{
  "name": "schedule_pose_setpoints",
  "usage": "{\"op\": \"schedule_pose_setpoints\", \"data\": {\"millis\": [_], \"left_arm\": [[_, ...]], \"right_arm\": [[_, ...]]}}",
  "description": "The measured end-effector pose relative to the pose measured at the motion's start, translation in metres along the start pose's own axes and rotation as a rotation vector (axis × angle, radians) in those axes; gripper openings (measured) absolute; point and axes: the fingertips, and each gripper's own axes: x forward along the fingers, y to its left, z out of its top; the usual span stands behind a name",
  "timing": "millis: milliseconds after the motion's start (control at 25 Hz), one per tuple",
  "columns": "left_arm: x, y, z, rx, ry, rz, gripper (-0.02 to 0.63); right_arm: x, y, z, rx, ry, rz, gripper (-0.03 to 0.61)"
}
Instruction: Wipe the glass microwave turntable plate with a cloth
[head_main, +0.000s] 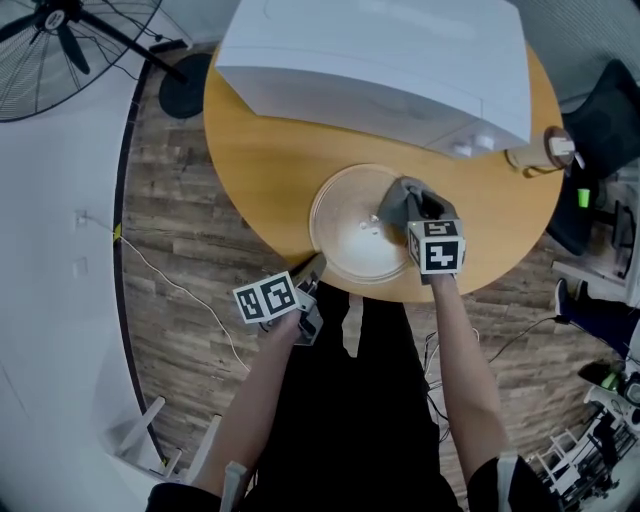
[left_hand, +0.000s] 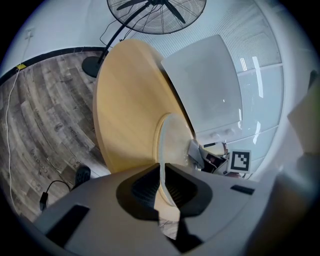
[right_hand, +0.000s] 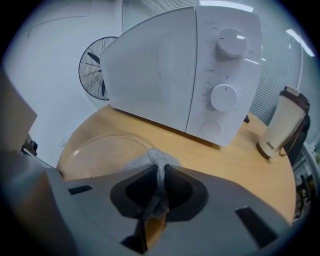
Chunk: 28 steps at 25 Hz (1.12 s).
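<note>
The clear glass turntable plate (head_main: 345, 235) lies flat on the round wooden table (head_main: 260, 160), close to its near edge. My left gripper (head_main: 308, 273) is shut on the plate's near-left rim; in the left gripper view the rim (left_hand: 163, 150) runs between the jaws of that gripper (left_hand: 162, 186). A bunched grey cloth (head_main: 403, 201) rests on the right part of the plate, and my right gripper (head_main: 418, 214) is shut on it. The right gripper view has the cloth (right_hand: 152, 160) pinched in that gripper (right_hand: 159, 192), with the plate (right_hand: 97, 152) under and to the left of it.
A white microwave (head_main: 380, 60) fills the back of the table, just beyond the plate. A beige tumbler (head_main: 540, 152) stands at the right edge. A floor fan (head_main: 55, 40) stands off to the far left. The person's legs are against the table's near edge.
</note>
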Motion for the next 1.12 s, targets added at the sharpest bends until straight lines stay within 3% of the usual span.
{"op": "schedule_pose_setpoints", "data": {"millis": [200, 560, 840, 1120], "left_arm": [[0.000, 0.000, 0.000, -0.001, -0.005, -0.002, 0.026], [0.000, 0.000, 0.001, -0.007, -0.022, 0.000, 0.026], [-0.001, 0.001, 0.001, -0.034, -0.033, 0.000, 0.025], [-0.001, 0.002, 0.001, -0.043, -0.029, 0.000, 0.025]], "right_arm": [[0.017, 0.020, 0.023, -0.148, -0.013, -0.029, 0.037], [0.029, 0.115, 0.037, -0.322, -0.094, 0.137, 0.035], [0.005, 0.171, 0.004, -0.471, -0.107, 0.286, 0.035], [-0.030, 0.172, -0.043, -0.544, -0.086, 0.344, 0.043]]}}
